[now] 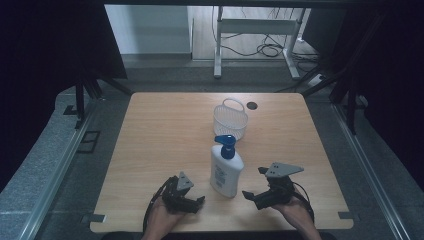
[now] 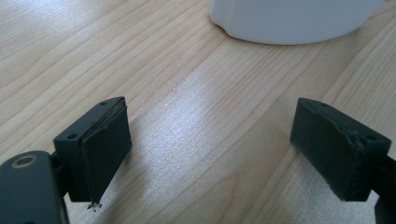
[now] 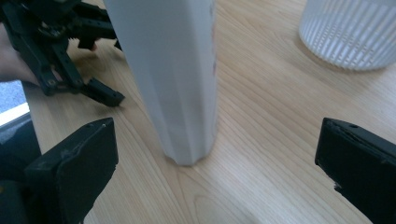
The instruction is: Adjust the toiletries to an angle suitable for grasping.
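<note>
The bottle [image 1: 226, 169] stands upright near the table's [image 1: 160, 130] front edge, blue pump on top, just in front of the white basket [image 1: 230, 119]. Left gripper [image 1: 192, 202] sits low beside it, jaws spread wide, gripping nothing. Right gripper [image 1: 254, 183] flanks the other side, jaws released too, bottle [image 3: 173, 79] close ahead and untouched.
</note>
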Tool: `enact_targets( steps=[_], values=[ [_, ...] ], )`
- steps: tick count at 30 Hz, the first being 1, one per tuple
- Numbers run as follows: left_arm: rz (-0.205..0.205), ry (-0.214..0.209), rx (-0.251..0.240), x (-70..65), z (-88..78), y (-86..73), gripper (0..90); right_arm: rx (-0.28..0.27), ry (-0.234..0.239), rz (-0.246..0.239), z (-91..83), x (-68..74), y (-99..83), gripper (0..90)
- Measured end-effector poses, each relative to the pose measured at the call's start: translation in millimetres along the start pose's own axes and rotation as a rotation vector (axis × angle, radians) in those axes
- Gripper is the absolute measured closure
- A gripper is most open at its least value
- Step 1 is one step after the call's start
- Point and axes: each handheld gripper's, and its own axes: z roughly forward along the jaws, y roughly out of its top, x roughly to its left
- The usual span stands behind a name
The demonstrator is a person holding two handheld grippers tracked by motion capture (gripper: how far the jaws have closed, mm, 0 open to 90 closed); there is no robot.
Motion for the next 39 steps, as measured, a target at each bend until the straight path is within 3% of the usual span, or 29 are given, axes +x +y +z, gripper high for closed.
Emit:
enact_targets(
  steps=[14, 27, 36, 39],
  values=[
    [0.002, 0.0, 0.004, 0.1, -0.2, 0.1, 11.6, 0.004, 0.043, -0.007, 13.7, 11.8, 28.7, 0.0],
    [0.002, 0.0, 0.005, 0.1, -0.3, 0.1, 11.6, 0.006, 0.039, -0.05, 31.0, 20.6, 52.1, 0.5],
    [0.002, 0.001, 0.004, 0.0, -0.3, 0.1, 11.7, 0.002, 0.022, -0.063, 39.2, 23.4, 60.8, 7.4],
    [0.002, 0.001, 0.004, 0.0, -0.3, 0.1, 11.7, -0.004, 0.023, -0.058, 40.8, 23.2, 63.0, 13.5]
  ],
)
